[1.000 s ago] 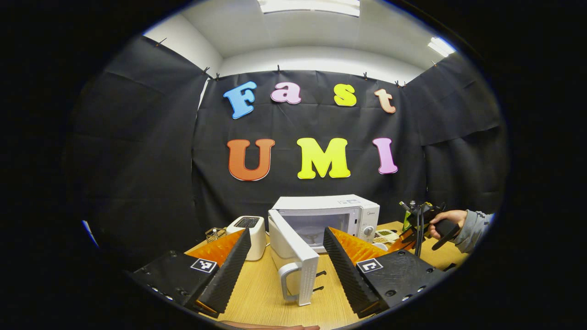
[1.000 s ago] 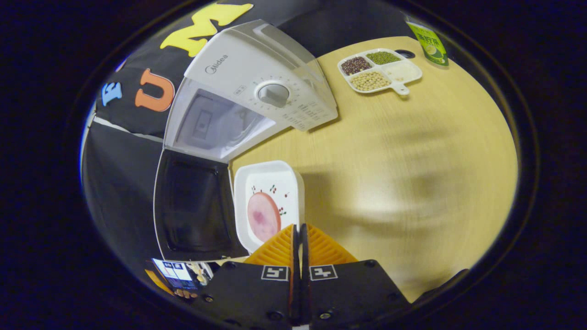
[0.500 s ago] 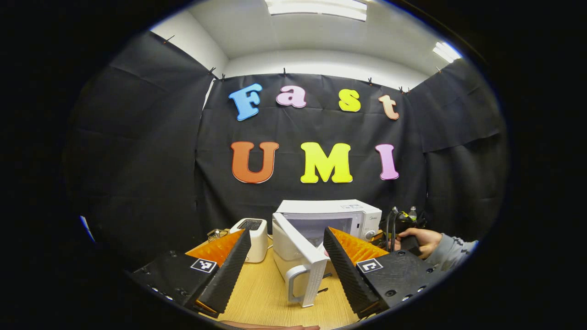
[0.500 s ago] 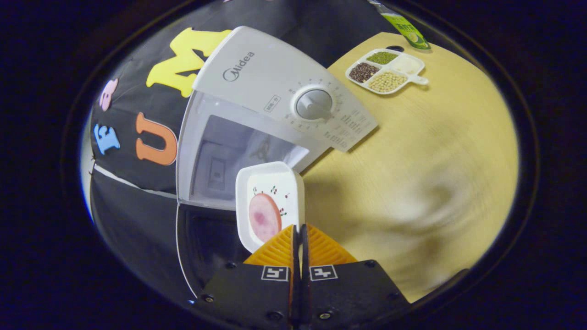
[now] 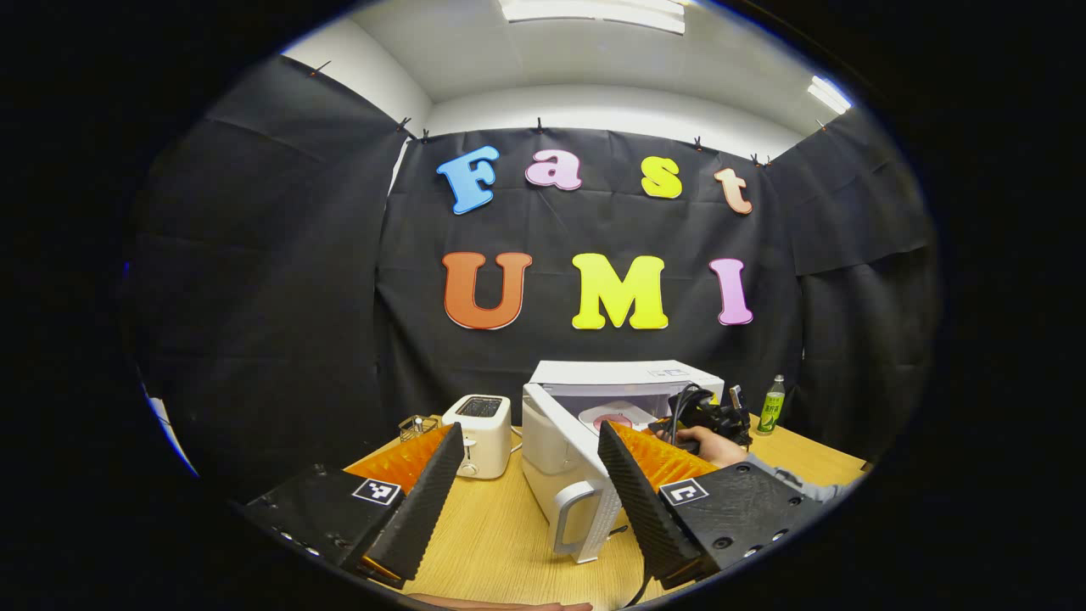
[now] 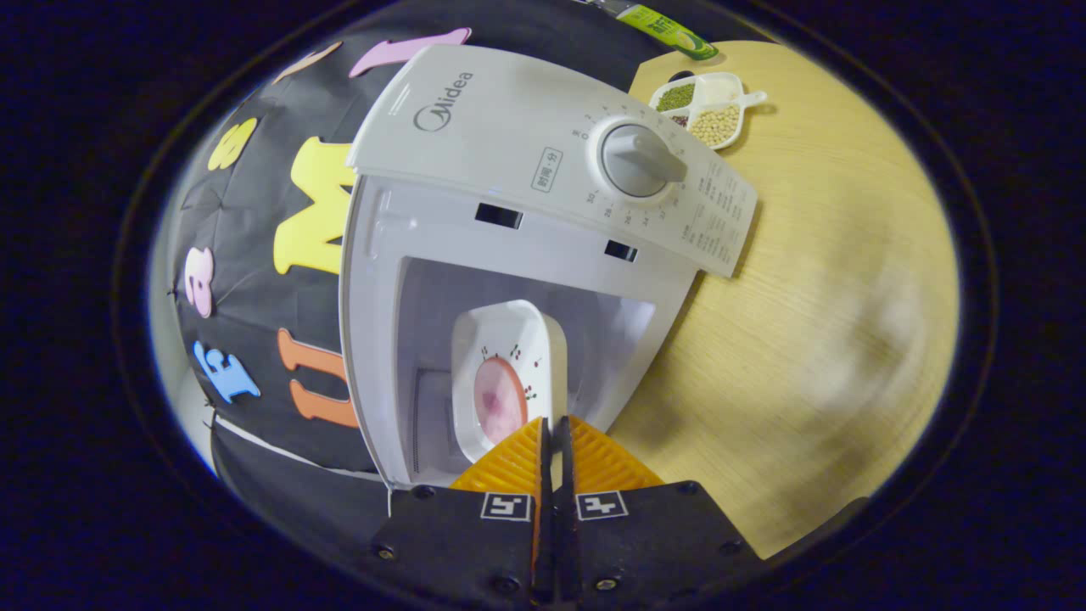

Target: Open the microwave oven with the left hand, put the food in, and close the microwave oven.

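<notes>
The white microwave (image 5: pixel 628 378) stands on the wooden table with its door (image 5: pixel 564 462) swung open toward me. My left gripper (image 5: pixel 530 428) is open and holds nothing; it hovers in front of the door. My right gripper (image 6: pixel 553 420) is shut on the near rim of a white dish (image 6: pixel 509 365) carrying a pink slice of food (image 6: pixel 499 399). The dish sits inside the mouth of the microwave cavity (image 6: pixel 441 322). In the left gripper view the dish (image 5: pixel 612 416) shows inside the oven, with a hand (image 5: pixel 708 441) holding the right gripper just behind it.
A white toaster (image 5: pixel 484 424) stands left of the microwave. A green bottle (image 5: pixel 771 406) and a divided tray of beans (image 6: pixel 708 106) sit to the oven's right. The timer dial (image 6: pixel 636 157) juts from the front panel. Bare tabletop (image 6: pixel 806 297) lies on the right.
The right gripper carried the dish from in front of the open door into the cavity mouth. The left gripper stayed open and shifted only slightly.
</notes>
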